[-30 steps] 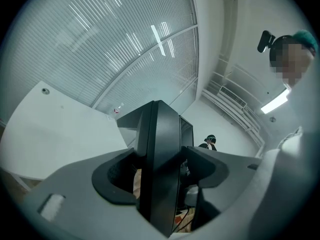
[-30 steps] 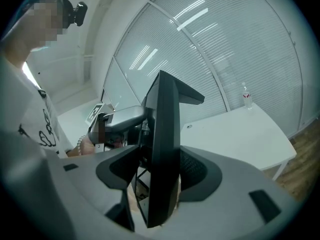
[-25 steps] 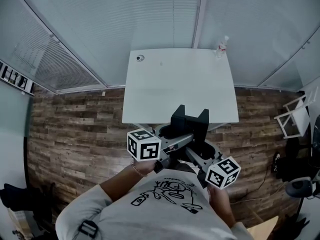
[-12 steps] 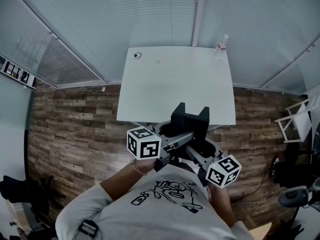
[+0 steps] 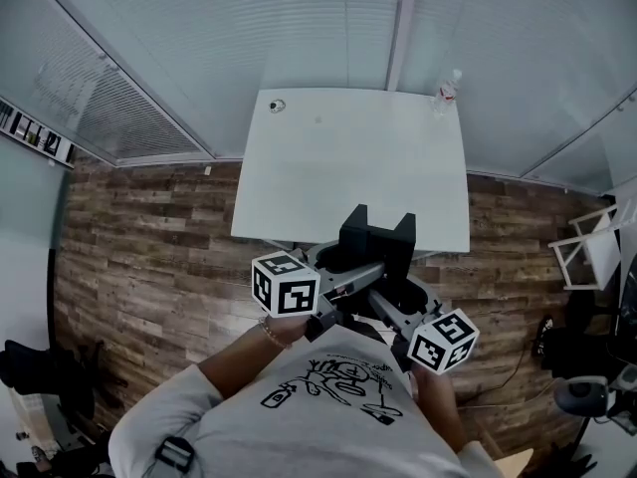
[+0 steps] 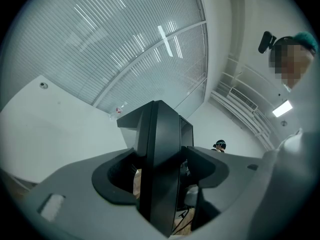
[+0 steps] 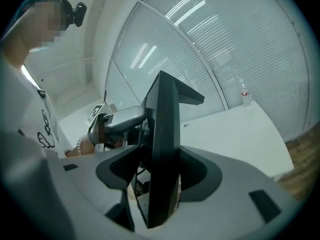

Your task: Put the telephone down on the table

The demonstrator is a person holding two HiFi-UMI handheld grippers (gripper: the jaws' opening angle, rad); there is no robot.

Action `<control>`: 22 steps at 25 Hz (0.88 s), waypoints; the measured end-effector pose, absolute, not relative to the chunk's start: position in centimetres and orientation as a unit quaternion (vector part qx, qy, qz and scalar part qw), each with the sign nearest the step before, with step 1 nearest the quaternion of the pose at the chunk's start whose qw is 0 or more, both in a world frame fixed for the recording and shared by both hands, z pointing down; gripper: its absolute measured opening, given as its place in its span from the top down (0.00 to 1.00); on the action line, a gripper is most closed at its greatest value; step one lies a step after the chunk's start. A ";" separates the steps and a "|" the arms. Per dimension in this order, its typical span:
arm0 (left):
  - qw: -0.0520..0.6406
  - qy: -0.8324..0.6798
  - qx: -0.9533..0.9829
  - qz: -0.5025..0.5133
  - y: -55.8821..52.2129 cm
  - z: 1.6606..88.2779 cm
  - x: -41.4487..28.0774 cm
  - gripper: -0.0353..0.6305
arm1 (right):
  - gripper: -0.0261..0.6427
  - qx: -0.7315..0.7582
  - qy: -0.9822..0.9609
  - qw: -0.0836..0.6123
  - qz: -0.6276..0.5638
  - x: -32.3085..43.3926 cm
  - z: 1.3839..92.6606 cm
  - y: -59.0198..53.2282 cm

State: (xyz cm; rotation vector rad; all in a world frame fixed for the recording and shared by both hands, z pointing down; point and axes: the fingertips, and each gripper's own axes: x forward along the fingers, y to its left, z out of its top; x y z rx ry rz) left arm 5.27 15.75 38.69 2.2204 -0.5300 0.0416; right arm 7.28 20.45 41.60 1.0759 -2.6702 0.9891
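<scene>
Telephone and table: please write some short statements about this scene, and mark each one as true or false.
1. The telephone rests on the table. False: it is held in the air, close to the table's near edge.
2. The left gripper and the right gripper both grip the telephone. True.
3. A bottle stands at the table's far right corner. True.
4. A small round object lies at the table's near left corner. False: it lies at the far left corner.
5. The floor around the table is carpet. False: it shows wooden planks.
</scene>
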 end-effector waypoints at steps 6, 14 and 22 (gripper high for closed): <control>0.416 -0.212 0.884 0.015 13.2 39.0 5.8 0.48 | 0.63 0.353 -0.875 0.051 0.326 7.8 41.9 17.8; 0.420 -0.226 0.879 0.009 5.8 39.3 4.6 0.48 | 0.63 0.338 -0.880 0.058 0.330 6.8 42.2 10.4; 0.414 -0.239 0.878 -0.003 -1.1 38.6 2.5 0.48 | 0.63 0.325 -0.887 0.064 0.322 4.8 41.5 3.4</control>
